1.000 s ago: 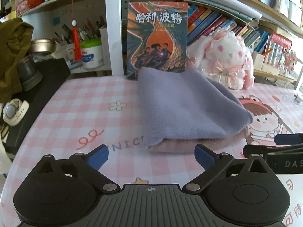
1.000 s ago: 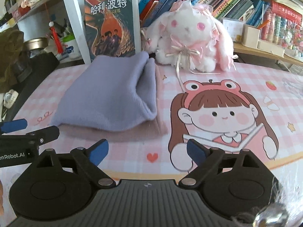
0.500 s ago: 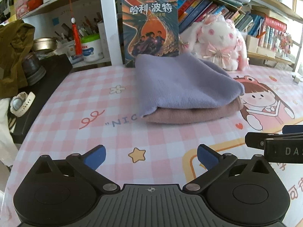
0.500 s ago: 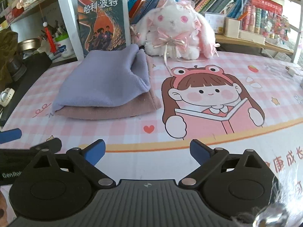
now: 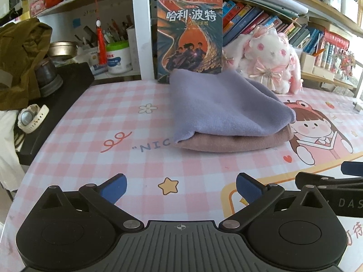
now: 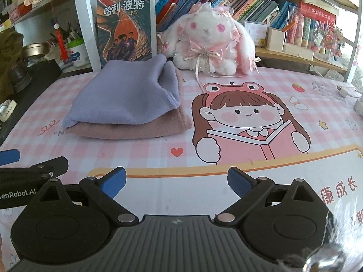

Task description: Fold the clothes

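Nearest, both tools are hovering with fingers apart, holding nothing: the left gripper and right gripper, each partly cut off in the other's view. Beyond, a purple cloth is lying folded on a pink cloth, hiding most of it, on the table mat. Farther back, a white tub is probably holding pens.

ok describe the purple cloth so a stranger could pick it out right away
On the pink checked table mat, find the upright book by the shelf post. Just before it lie two folded cloths: the purple cloth is the upper one, atop the dusty pink cloth.
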A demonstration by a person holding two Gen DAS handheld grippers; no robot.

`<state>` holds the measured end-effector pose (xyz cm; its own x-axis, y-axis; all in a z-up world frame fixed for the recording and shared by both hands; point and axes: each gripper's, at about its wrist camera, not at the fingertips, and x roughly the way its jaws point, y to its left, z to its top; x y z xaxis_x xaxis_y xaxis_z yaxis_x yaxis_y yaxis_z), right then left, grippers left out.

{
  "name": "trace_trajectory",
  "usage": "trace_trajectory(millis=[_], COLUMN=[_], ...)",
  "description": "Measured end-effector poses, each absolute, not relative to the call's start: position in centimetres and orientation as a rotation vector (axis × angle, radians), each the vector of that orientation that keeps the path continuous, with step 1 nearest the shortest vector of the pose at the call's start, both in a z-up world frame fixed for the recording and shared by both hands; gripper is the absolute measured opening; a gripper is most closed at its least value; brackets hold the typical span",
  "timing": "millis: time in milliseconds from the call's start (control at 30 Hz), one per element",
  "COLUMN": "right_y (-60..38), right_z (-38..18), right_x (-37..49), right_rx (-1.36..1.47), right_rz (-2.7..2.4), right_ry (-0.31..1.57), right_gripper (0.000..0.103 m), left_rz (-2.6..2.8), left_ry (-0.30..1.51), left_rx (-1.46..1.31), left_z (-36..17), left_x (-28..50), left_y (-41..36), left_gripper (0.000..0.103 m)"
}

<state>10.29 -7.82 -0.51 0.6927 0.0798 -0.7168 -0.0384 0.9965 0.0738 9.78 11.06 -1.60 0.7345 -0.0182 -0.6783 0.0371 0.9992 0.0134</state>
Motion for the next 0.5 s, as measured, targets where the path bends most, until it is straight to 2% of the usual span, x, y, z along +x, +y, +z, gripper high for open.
trace_trajectory(millis=[500], right_y=[-7.62], right_z=[-0.34], right_x=[10.24], right_rx=[0.038], right_rz=[0.060], right_ry=[0.818], right_gripper=[0.099], left_rz=[-0.031], left_ry=[0.759], left_rx=[0.009], left_z=[-1.53], left_x=[9.94], left_y=[11.12], left_gripper=[0.103])
